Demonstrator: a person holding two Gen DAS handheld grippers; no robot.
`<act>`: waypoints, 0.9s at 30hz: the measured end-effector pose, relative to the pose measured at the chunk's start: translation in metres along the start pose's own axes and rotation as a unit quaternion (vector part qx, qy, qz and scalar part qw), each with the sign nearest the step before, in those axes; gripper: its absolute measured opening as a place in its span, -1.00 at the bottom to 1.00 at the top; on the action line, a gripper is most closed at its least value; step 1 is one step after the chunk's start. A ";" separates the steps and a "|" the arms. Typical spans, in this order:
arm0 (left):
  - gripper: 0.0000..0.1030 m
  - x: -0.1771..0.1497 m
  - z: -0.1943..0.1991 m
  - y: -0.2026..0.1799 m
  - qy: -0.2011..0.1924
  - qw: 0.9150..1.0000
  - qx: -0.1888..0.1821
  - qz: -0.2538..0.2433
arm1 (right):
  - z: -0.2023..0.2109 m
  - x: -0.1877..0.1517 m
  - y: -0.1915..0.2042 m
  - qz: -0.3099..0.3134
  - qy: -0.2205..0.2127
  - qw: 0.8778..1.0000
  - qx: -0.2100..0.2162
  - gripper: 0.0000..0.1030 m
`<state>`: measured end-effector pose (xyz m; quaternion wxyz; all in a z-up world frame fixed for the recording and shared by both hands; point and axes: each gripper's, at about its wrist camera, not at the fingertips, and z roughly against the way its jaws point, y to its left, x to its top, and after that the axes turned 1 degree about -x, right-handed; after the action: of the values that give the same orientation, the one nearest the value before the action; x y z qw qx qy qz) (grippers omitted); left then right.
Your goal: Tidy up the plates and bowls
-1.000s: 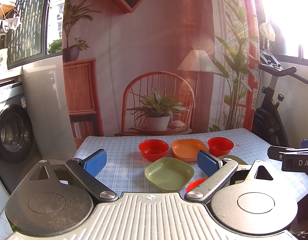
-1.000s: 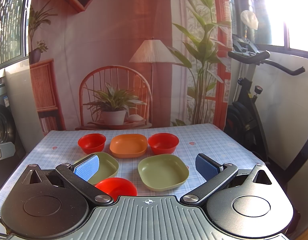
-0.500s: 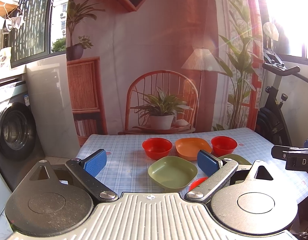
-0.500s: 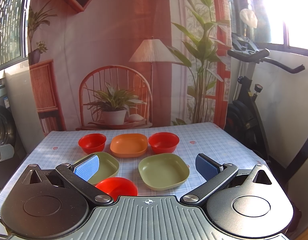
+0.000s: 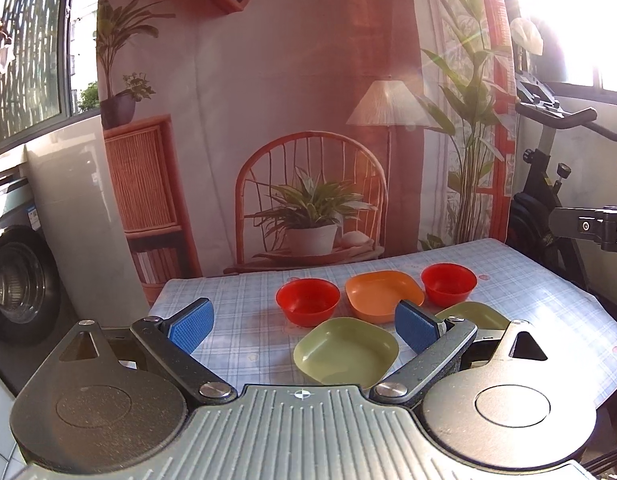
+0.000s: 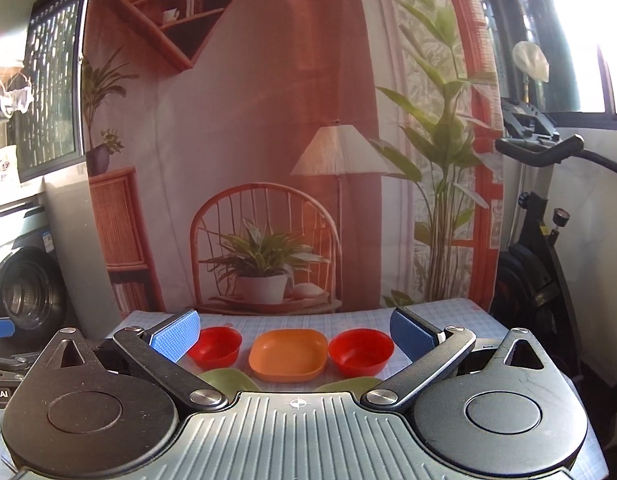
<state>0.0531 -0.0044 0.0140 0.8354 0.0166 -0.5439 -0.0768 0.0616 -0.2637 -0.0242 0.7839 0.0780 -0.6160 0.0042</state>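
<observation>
1. With its jaws spread wide and empty, the left gripper (image 5: 302, 326) hangs over the near table edge; the near green plate (image 5: 346, 350) lies just ahead, slightly right of centre.
2. Equally agape and empty, the right gripper (image 6: 294, 334) sits farther back.
3. Beyond: left red bowl (image 5: 307, 307), orange plate (image 5: 382, 294), right red bowl (image 5: 448, 283).

The left grey two-finger gripper (image 5: 302, 322) fills the lower frame, blue-padded jaws spread wide, empty. The right grey two-finger gripper (image 6: 294, 334) likewise, level and gaping.
</observation>
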 end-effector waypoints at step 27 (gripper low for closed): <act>0.41 -0.031 -0.177 0.003 0.149 0.985 -0.080 0.040 | -0.156 -0.056 -0.007 0.002 0.111 0.993 0.044 -0.18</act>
<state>0.2026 -0.0064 -0.0864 0.9081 -0.0607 -0.4059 -0.0830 0.1990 -0.2462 -0.1145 0.8431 0.1105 -0.5246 0.0412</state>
